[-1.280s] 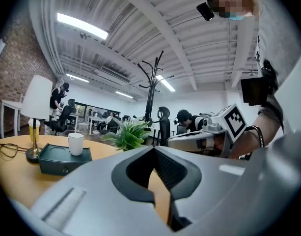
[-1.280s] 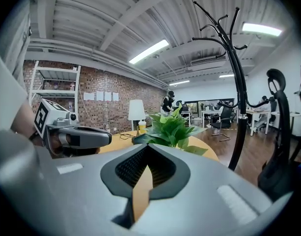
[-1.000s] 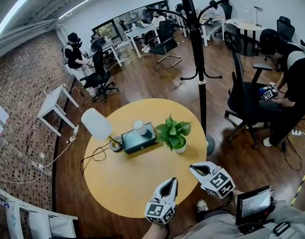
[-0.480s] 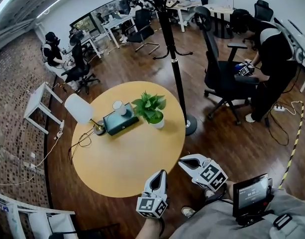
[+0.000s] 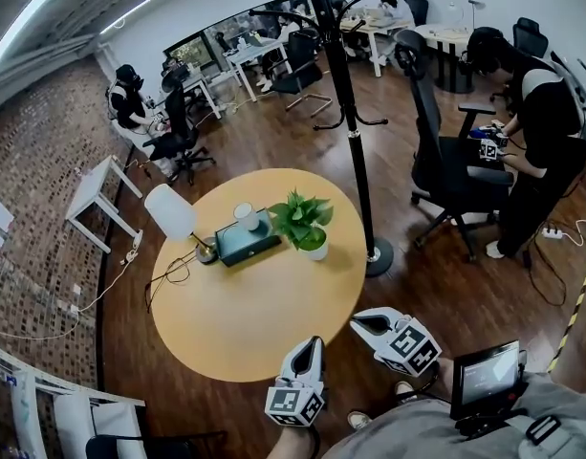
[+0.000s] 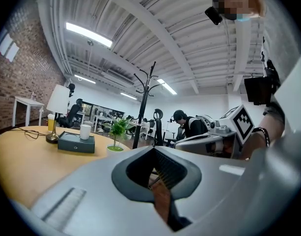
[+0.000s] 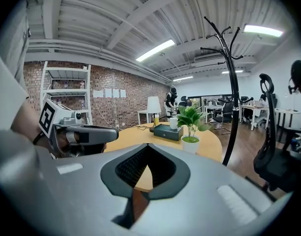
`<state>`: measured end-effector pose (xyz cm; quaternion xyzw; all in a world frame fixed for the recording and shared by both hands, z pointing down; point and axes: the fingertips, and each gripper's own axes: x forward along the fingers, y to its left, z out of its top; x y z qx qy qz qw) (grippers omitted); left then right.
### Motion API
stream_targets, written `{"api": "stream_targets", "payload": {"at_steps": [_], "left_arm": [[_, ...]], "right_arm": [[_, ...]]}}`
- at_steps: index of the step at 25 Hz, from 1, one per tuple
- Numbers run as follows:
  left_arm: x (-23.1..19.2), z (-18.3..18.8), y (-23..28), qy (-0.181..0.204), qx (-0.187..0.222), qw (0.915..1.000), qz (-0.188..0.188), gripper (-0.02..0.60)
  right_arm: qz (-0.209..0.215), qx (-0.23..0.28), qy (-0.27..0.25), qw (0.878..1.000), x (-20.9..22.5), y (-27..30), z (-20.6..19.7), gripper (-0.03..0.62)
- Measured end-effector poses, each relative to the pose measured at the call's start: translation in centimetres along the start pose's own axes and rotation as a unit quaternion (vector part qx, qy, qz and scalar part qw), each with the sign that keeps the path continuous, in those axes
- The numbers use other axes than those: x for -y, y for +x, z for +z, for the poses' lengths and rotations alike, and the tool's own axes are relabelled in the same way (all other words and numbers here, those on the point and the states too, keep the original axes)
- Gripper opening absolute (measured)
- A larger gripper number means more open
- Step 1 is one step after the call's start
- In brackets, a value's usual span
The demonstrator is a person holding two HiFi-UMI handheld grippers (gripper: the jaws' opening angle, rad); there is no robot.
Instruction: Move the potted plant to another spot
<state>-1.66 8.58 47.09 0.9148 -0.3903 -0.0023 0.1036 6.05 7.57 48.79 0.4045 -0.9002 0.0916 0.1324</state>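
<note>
Potted plant (image 5: 310,229) stands on the round bench (image 5: 245,323), just beside a dark box (image 5: 249,247) carrying a cup (image 5: 244,215). Left tool (image 5: 314,344) and right tool (image 5: 361,321) hang at the bench's near edge, well apart from the plant, jaws together on nothing.

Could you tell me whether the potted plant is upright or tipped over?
Upright: the potted plant stands on its base on the table, leaves up, beside the box.
</note>
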Motion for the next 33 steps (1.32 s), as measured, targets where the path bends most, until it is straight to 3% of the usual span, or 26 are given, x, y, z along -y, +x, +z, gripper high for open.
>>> {"api": "stream_targets", "payload": {"at_steps": [33], "left_arm": [[0.9, -0.4, -2.0, 0.020, -0.008, 0.9997, -0.013, 0.000]], "right_arm": [[-0.002, 0.001, -0.001, 1.000, -0.3, -0.4, -0.1, 0.006]]}}
